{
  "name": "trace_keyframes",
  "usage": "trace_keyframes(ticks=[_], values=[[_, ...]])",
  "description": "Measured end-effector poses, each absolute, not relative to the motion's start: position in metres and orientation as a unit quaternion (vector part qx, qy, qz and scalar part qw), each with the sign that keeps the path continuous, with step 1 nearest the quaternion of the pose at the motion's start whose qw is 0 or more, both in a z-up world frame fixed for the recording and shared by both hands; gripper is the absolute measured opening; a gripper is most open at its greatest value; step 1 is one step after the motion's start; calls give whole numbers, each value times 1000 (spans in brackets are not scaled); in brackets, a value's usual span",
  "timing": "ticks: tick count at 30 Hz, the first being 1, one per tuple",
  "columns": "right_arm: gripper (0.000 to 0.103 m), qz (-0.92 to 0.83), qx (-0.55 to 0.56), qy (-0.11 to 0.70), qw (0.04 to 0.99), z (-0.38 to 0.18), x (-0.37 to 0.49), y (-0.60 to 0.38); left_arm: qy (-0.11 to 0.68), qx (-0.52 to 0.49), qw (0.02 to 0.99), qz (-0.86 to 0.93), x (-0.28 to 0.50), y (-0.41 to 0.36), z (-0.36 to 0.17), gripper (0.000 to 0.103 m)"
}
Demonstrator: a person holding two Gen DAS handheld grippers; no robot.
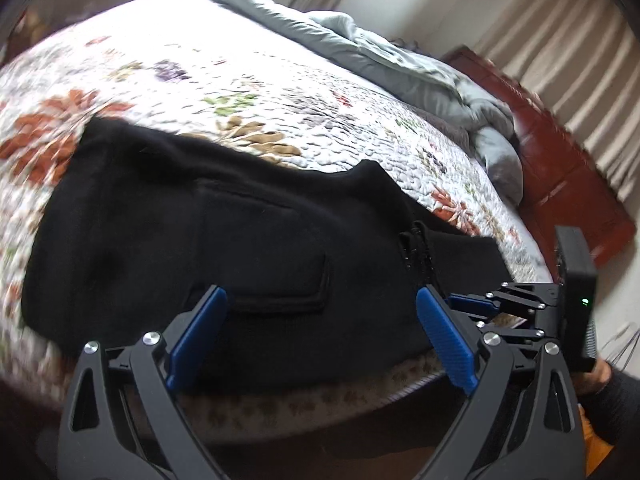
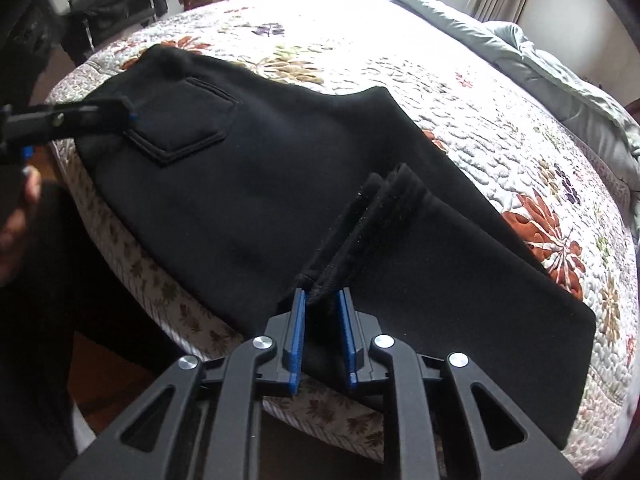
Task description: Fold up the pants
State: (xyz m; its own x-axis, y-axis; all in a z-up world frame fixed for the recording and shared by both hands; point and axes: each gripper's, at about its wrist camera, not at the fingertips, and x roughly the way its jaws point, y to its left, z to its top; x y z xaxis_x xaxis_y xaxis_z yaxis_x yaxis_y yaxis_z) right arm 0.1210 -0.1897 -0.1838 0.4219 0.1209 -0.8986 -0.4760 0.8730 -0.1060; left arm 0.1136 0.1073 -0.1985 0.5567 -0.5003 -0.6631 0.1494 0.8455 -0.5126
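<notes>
Black pants (image 1: 248, 232) lie flat on a floral quilt (image 1: 248, 80), waist end to the left, with a patch pocket (image 2: 188, 116) facing up. My left gripper (image 1: 322, 300) hangs open just above the pocket (image 1: 280, 280), nothing between its wide-set blue pads. In the right wrist view it shows side-on at the left edge (image 2: 128, 114), over the waist. My right gripper (image 2: 322, 300) is shut on the bunched leg cuffs (image 2: 372, 216), held up over the leg part that lies flat. The left wrist view shows it side-on (image 1: 464, 302) at the right.
A grey-blue duvet (image 2: 540, 52) is bunched along the far side of the bed. Red-brown wooden furniture (image 1: 560, 160) and striped curtains (image 1: 560, 40) stand beyond it. A black chair (image 2: 112, 8) stands past the bed's left corner. The bed's near edge (image 2: 168, 292) drops off just below the pants.
</notes>
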Motion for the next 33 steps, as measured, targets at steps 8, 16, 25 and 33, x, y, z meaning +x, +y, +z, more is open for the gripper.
trace_keyframes(ticks=[8,16,25,33], values=[[34,226,-252,486,806,-155,132,-166,438,-341,826,-99,77,149,-209,95],[36,260,-316,466,784,-139,158,-129,416,-424,804,-25,69,184,-220,95],[56,400,-285,509,708,-120,235,-66,398,-525,752,26,63,220,-241,95],[67,502,-228,605,575,-144,334,36,388,-563,728,54,66,224,-250,95]])
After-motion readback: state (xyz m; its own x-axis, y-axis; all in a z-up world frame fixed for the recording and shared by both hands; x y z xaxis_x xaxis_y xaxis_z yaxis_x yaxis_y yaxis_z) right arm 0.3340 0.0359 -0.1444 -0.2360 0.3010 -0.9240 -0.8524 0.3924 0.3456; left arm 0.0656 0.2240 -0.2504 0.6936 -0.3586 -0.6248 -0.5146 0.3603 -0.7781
